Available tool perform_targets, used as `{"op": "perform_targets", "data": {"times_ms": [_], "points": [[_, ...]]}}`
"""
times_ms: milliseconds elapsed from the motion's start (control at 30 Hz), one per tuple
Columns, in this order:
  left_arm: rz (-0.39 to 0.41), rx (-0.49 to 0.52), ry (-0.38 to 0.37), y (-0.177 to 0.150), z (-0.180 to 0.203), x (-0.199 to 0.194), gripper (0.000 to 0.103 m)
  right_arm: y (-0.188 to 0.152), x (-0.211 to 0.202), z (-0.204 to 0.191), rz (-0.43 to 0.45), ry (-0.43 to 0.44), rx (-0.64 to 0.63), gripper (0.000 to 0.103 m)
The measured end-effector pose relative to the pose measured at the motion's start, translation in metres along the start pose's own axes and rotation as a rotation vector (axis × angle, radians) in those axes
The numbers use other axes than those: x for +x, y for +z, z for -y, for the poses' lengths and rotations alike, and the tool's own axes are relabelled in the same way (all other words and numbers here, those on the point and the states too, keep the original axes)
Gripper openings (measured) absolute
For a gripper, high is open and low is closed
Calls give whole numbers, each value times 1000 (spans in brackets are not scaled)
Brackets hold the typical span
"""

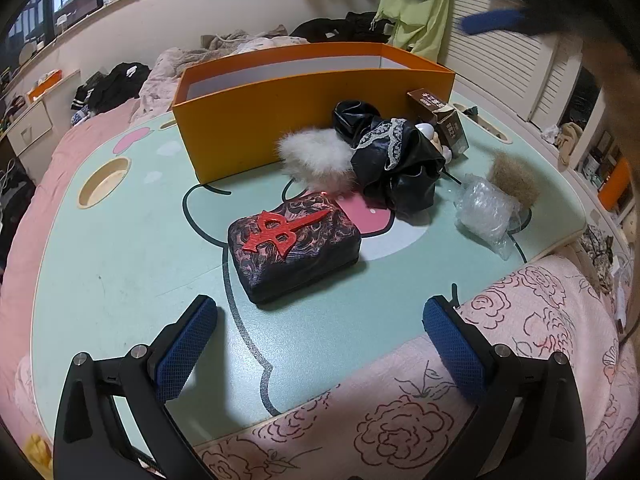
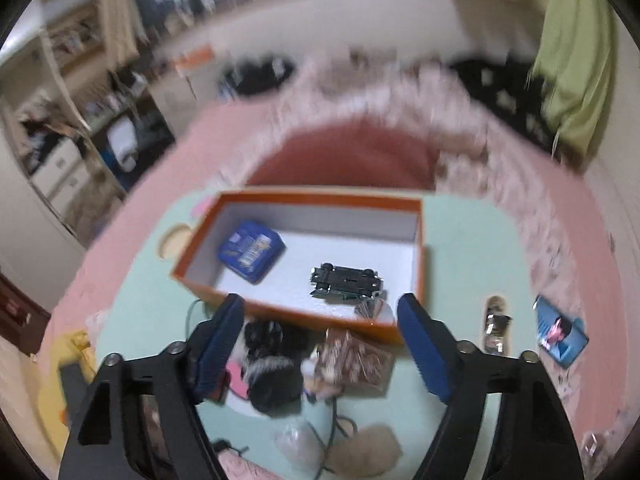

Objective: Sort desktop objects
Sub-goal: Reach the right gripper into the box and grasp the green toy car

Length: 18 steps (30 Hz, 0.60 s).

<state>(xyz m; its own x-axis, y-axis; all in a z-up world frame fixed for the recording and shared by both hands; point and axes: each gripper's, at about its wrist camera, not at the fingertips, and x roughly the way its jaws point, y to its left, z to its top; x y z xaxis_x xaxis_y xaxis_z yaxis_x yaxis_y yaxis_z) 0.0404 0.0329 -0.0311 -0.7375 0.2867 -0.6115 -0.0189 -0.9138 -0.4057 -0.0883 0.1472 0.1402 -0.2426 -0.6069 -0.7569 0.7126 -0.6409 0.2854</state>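
left wrist view: the left gripper (image 1: pixel 320 344) hangs low over the mint table (image 1: pixel 120 280), its blue pads wide apart with nothing between them. at 12 o'clock from it lies the dark patterned case (image 1: pixel 294 246) with a red emblem. beyond that, at about 12 to 1 o'clock, sit a white fur puff (image 1: pixel 316 158), a black lace-trimmed cloth bundle (image 1: pixel 396 156), a brown carton (image 1: pixel 440 120), a clear plastic wrap (image 1: pixel 484 208) and a tan fur puff (image 1: pixel 514 176). the orange box (image 1: pixel 280 120) stands behind them.

right wrist view, blurred: the right gripper (image 2: pixel 320 344) is above the box's near wall (image 2: pixel 320 316), jaws apart and holding nothing. inside lie a blue tin (image 2: pixel 251 251) at 11 o'clock and a dark toy car chassis (image 2: pixel 346 282) at 12.
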Motion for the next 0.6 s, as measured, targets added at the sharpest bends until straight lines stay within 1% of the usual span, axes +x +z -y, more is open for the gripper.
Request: {"op": "perform_targets", "data": {"times_ms": [33, 100, 167, 233, 367, 400, 433, 533, 600], "points": [[1, 0, -1, 0, 0, 0, 103, 13, 22, 2, -74, -19, 33, 67], [3, 0, -3, -1, -1, 0, 103, 24, 52, 4, -170, -39, 67, 64], [4, 1, -5, 0, -2, 0, 103, 28, 72, 7, -220, -74, 76, 64], [6, 1, -7, -1, -2, 0, 103, 27, 90, 8, -260, -129, 81, 64], [6, 3, -10, 0, -1, 0, 103, 26, 111, 10, -319, -209, 89, 64], [6, 4, -9, 0, -1, 0, 103, 27, 115, 8, -318, -235, 71, 70], [6, 4, -9, 0, 0, 0, 103, 29, 117, 7, -321, -251, 71, 74], [6, 4, -11, 0, -1, 0, 103, 36, 120, 7, -343, -248, 86, 74], [6, 4, -12, 1, 0, 0, 103, 39, 123, 8, -366, -224, 89, 74]]}}
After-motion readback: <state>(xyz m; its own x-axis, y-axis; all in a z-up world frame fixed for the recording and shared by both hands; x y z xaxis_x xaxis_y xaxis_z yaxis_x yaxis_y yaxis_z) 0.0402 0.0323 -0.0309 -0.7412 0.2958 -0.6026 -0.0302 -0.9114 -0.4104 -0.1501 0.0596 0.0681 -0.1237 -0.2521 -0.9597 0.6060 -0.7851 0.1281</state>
